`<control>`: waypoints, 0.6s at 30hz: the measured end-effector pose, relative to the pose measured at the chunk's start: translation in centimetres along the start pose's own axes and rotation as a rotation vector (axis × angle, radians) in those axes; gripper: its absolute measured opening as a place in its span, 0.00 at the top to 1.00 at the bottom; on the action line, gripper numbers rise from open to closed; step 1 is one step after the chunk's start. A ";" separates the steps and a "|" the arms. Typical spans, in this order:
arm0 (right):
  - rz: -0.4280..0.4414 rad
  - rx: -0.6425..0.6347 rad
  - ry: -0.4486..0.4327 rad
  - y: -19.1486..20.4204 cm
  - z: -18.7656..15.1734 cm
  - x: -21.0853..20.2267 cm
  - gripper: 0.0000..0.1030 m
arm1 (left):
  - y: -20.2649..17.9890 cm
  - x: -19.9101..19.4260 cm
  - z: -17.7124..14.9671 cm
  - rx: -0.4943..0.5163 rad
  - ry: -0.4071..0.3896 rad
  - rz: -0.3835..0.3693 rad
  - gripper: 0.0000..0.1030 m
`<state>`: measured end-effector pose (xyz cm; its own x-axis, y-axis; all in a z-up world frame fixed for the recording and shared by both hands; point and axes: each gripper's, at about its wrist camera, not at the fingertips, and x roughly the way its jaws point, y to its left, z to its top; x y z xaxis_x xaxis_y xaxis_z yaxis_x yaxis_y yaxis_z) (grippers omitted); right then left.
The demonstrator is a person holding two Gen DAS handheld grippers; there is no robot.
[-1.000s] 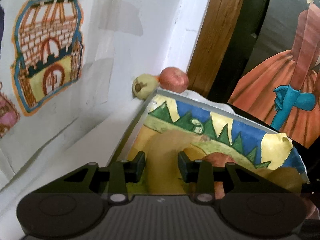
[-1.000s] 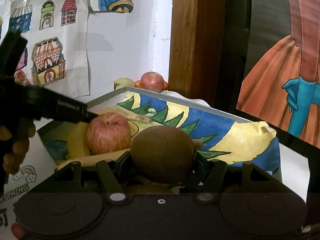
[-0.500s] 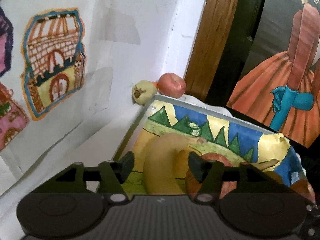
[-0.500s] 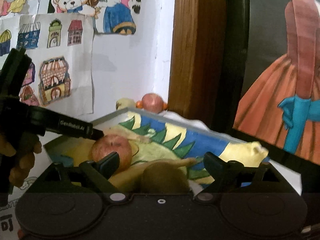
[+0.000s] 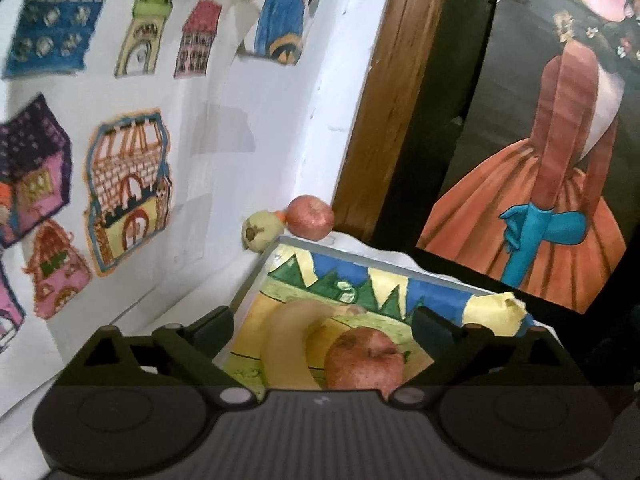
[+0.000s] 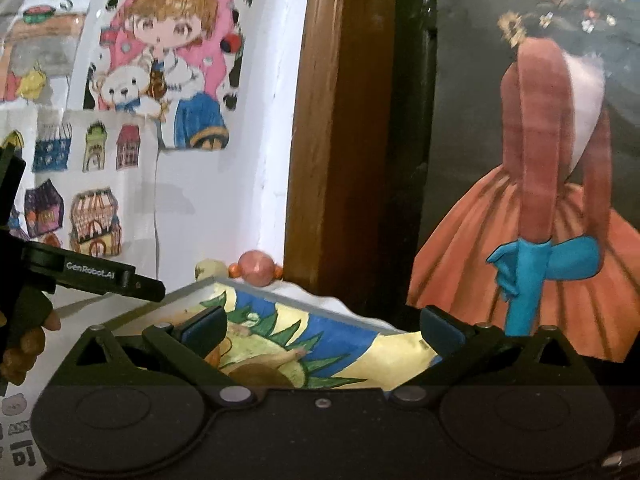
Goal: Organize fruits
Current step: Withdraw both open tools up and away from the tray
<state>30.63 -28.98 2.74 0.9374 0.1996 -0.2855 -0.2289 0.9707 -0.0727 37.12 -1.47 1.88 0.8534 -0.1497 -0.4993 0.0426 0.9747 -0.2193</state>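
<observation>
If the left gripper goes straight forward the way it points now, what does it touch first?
Probably the banana and the red apple in the painted box: both lie between the open fingers of the left gripper, though depth is unclear.

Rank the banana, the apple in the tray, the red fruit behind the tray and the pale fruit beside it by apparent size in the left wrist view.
1. banana
2. apple
3. red fruit
4. pale fruit
The last two look nearly alike. The first two lie nearer the camera, so true sizes are unsure.
</observation>
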 end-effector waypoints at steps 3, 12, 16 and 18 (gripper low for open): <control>-0.002 -0.001 -0.016 0.2 0.1 -1.7 0.01 | -0.4 -1.6 -0.2 0.007 -0.014 -0.009 0.01; 0.001 0.013 -0.059 2.0 0.0 -6.9 0.01 | -1.5 -7.0 -1.5 0.039 -0.040 -0.027 0.00; 0.004 0.018 -0.064 3.1 -0.4 -9.4 0.01 | -1.8 -9.7 -2.4 0.048 -0.051 -0.037 0.00; 0.003 0.021 -0.062 3.6 -0.6 -10.4 0.01 | -1.8 -10.8 -3.0 0.052 -0.050 -0.039 0.00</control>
<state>19.88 -27.67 4.86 0.9515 0.2095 -0.2255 -0.2265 0.9726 -0.0520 26.28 -2.12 5.18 0.8755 -0.1807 -0.4482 0.1023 0.9757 -0.1936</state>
